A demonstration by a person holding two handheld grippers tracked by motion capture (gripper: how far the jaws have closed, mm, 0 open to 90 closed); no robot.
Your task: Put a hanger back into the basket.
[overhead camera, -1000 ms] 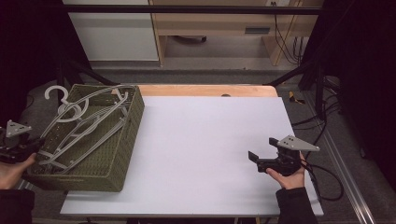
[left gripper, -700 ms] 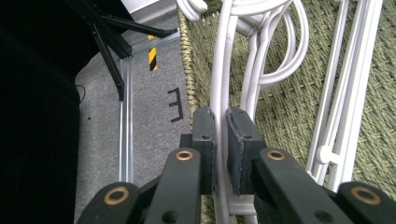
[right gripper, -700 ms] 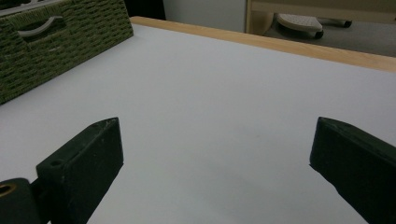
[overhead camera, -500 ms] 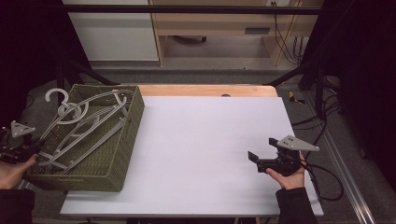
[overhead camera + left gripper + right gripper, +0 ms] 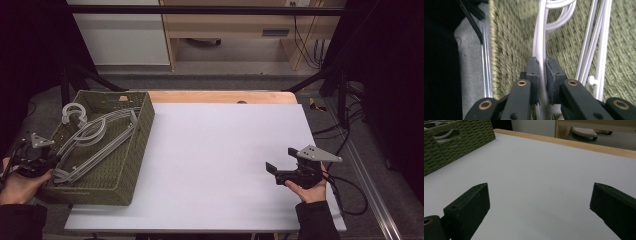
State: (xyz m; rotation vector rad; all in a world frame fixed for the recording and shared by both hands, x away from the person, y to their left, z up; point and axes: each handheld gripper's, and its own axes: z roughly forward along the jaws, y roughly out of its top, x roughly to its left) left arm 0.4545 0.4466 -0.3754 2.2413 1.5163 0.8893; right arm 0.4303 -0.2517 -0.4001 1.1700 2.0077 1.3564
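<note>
Several white plastic hangers (image 5: pixel 95 137) lie in a green woven basket (image 5: pixel 131 155) at the table's left. My left gripper (image 5: pixel 50 162) sits at the basket's left side, its jaws shut on the shoulder end of the hangers (image 5: pixel 541 50); the pads (image 5: pixel 533 72) press on the white bars. The hanger hooks (image 5: pixel 74 112) rest toward the basket's far left wall. My right gripper (image 5: pixel 272 170) rests low over the white table (image 5: pixel 220 150) near the front right, jaws wide open with nothing between them (image 5: pixel 539 202).
The basket's woven wall (image 5: pixel 454 145) shows at the upper left of the right gripper view. A wooden table edge (image 5: pixel 220 96) runs along the back. Cables (image 5: pixel 345 192) trail off the right side. A cabinet and shelf stand beyond the table.
My left gripper has sunk a little and the hangers have settled lower into the basket, hooks shifting toward the near side. The right gripper has kept still.
</note>
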